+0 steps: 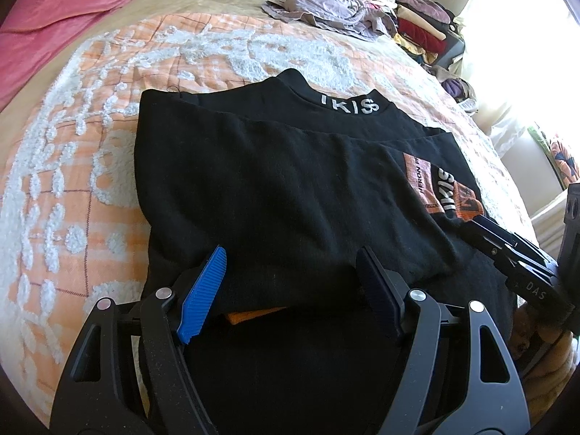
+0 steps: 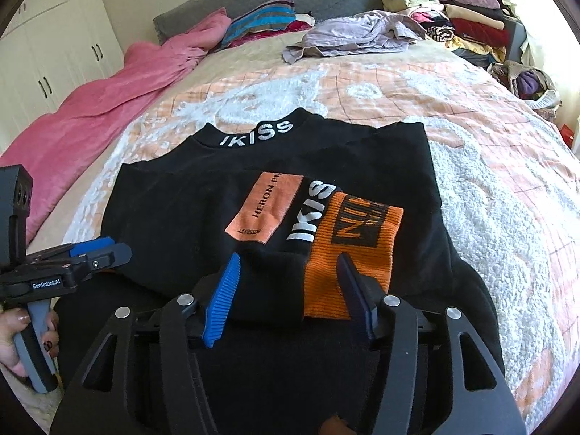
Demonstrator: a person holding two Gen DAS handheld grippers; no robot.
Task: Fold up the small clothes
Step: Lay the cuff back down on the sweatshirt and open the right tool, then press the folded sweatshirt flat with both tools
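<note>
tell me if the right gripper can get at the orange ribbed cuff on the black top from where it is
Probably yes. The right gripper stands open just in front of the orange ribbed cuff, which lies on top of the black top with nothing over it.

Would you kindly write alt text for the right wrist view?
The right gripper, jaws apart, hovers over a folded black top with an orange cuff on a bed's peach quilt. The left gripper sits at far left.

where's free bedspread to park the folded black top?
Free: bedspread between black top and lilac garment; also the strip right of the top. Left is narrower, bordered by the pink blanket. Crowded: clothes pile at the far right corner.
</note>
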